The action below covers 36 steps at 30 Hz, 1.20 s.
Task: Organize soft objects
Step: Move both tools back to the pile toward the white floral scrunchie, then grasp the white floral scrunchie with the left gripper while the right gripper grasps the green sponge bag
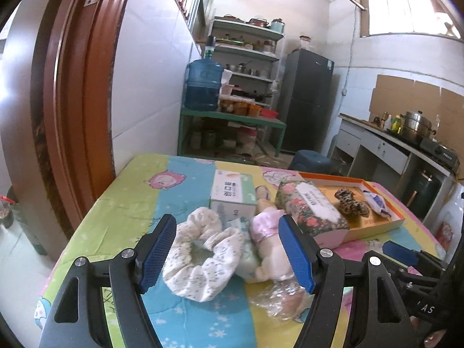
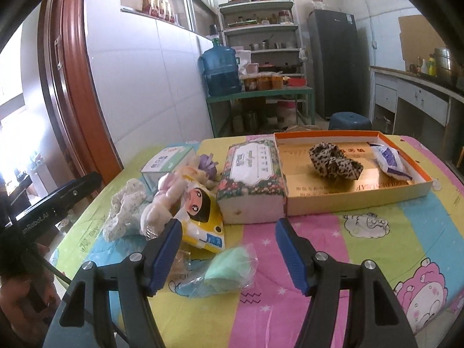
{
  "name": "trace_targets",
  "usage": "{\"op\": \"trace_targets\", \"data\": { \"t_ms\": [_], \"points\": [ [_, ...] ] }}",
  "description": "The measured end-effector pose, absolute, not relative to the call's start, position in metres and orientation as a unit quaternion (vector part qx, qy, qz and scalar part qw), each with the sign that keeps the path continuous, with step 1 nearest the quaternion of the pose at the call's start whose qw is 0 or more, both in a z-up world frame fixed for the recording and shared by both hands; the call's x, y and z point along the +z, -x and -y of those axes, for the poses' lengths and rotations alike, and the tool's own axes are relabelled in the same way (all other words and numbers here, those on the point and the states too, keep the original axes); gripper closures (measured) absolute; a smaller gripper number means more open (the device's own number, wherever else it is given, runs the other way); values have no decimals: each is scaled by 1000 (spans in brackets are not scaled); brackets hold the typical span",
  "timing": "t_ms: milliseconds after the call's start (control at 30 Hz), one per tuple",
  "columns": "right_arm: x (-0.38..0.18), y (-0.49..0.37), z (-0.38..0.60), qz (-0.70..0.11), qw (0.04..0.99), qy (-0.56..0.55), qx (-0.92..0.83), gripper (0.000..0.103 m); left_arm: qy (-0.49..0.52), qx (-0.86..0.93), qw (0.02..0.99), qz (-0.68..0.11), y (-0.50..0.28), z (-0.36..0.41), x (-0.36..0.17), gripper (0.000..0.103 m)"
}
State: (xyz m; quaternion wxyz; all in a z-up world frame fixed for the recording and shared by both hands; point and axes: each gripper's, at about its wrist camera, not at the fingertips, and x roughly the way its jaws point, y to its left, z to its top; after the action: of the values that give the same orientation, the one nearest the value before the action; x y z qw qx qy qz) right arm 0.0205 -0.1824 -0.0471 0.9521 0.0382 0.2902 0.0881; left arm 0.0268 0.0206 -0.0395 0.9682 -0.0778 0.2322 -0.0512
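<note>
White floral scrunchie [image 1: 203, 258] lies on the striped tablecloth [image 1: 121, 203], touching a plush doll [image 1: 269, 249]. Probably v. light, squashy, non-slip; best nipped across one side of the ring, not the hole. Left gripper [image 1: 229, 255] low, jaws wide apart, straddling scrunchie & doll, holding nothing. Right gripper [image 2: 227, 253] also spread, empty, over a bagged green item [image 2: 226, 269], maybe cloth. Orange-rimmed box [image 2: 359, 197] w/ leopard scrunchie [image 2: 333, 162] sits beyond.

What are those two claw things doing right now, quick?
Left gripper: open, holding nothing, white scrunchie between its fingers.
Right gripper: open, empty.
</note>
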Motion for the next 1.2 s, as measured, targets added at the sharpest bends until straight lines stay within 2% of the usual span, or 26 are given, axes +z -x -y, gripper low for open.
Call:
{"op": "trace_targets", "data": {
  "t_ms": [1033,1200],
  "points": [
    [-89,-53,170,-345,935,-40,74,36,125,-20,941,-315,-86,-63,-112,29],
    [-93,-56,172,-350,933,-42,74,36,127,-30,934,-333,-95,-61,-123,41]
  ]
}}
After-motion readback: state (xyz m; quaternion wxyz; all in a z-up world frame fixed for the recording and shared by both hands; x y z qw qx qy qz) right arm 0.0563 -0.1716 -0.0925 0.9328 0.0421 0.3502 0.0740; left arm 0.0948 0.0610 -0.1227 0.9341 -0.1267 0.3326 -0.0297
